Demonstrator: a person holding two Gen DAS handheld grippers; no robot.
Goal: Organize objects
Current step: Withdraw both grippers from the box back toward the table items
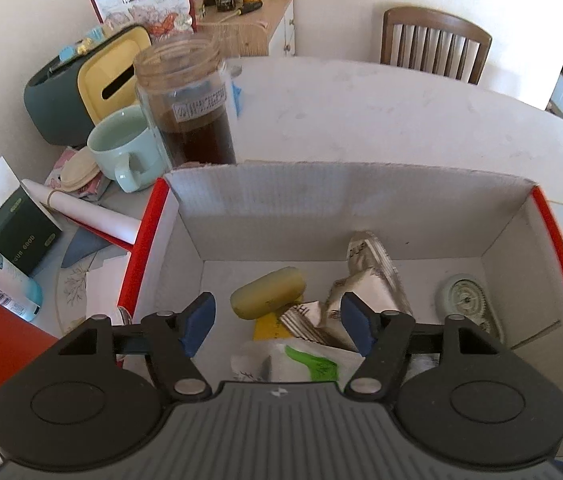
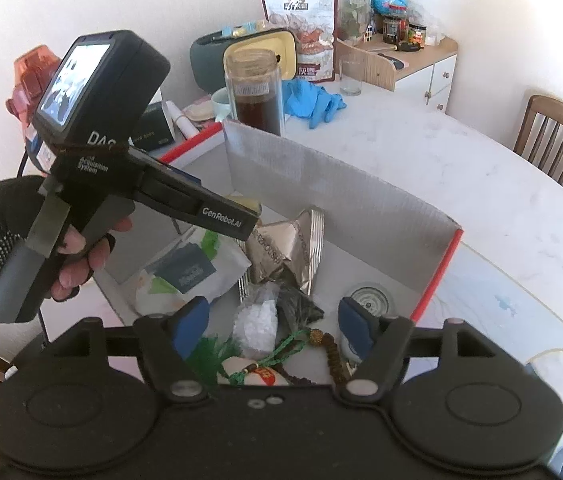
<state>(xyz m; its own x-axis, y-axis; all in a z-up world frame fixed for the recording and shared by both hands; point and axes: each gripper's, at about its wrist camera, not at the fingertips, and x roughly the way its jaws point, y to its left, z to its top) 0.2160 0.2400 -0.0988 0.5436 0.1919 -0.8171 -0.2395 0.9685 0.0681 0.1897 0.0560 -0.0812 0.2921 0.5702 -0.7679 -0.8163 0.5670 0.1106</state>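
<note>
Above cardboard box (image 1: 265, 196), left tool (image 1: 277, 322) and right tool (image 2: 273, 326) both agape, gripping nothing

In the left wrist view the left gripper (image 1: 277, 326) covers the near part of the white packet (image 1: 305, 364) and the cardboard box's (image 1: 361, 200) front wall, while the right gripper (image 2: 271, 326) hides part of the beaded string (image 2: 321, 344), and the jar's label (image 1: 201, 104) is unreadable.

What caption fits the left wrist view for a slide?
Left gripper, jaws open and empty, above a red-edged cardboard box holding a yellow case, silver foil pouch and other small items.
</note>
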